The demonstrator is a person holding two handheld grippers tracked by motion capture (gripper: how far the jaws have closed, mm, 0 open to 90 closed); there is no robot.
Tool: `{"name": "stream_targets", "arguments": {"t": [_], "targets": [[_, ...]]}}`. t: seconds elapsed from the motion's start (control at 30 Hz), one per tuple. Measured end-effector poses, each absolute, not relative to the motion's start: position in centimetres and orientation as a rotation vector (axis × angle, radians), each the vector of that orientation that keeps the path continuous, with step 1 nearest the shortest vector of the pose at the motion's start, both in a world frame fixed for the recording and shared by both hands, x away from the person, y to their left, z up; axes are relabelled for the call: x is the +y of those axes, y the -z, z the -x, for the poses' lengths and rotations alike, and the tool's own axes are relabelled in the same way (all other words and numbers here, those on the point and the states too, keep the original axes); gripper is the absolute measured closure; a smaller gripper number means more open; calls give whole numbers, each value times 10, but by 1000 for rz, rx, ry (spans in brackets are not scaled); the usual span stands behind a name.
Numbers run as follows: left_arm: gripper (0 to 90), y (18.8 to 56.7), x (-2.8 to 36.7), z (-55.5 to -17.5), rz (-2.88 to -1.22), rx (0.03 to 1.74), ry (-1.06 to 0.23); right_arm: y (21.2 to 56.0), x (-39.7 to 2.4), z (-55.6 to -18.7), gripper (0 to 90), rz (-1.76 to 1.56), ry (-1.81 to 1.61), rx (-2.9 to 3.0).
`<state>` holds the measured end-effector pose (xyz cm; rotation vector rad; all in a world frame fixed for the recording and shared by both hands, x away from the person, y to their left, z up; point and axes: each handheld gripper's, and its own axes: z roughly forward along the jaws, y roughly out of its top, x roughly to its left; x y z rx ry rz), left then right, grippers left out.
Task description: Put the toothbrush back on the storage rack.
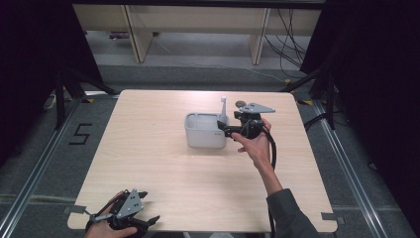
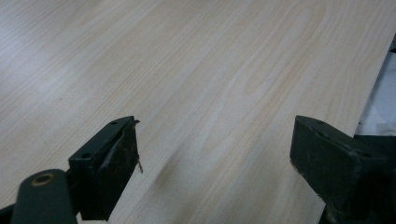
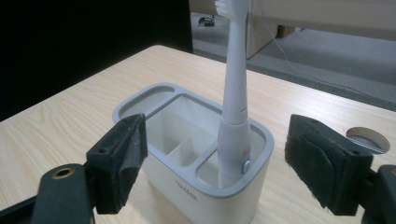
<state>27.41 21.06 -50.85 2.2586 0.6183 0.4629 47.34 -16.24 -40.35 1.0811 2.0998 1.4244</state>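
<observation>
Right gripper view is showing us the white electric toothbrush [image 3: 235, 116] standing upright in the end compartment of the white holder [image 3: 163, 100], so we are judging the placing done and only the backing away left. We are holding the right gripper [image 3: 215, 158] wide open around it, pads clear of the handle, while the holder's other compartments are sitting empty. Our left gripper [image 2: 215, 154] is resting wide open over bare table [image 1: 148, 163], holding nothing.

The table [image 1: 148, 163] lies bare from nine round to six o'clock of the holder [image 1: 205, 131], open for passage. At its three o'clock corner a toothbrush [image 1: 223, 110] stands upright, just beside the right tongs [image 1: 224, 128].
</observation>
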Motion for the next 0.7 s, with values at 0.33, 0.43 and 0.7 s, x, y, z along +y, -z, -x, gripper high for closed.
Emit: {"name": "stream_targets", "arguments": {"t": [0.33, 0.43, 0.7], "targets": [[148, 509, 210, -274, -2256, 622, -461, 407, -165, -464, 178, -1078, -1444, 2085], [148, 509, 210, -273, -2247, 624, -457, 407, -167, -462, 177, -1064, -1430, 2077], [148, 508, 210, -273, -2247, 622, -453, 405, -173, -456, 176, -1083, -1429, 2074]]}}
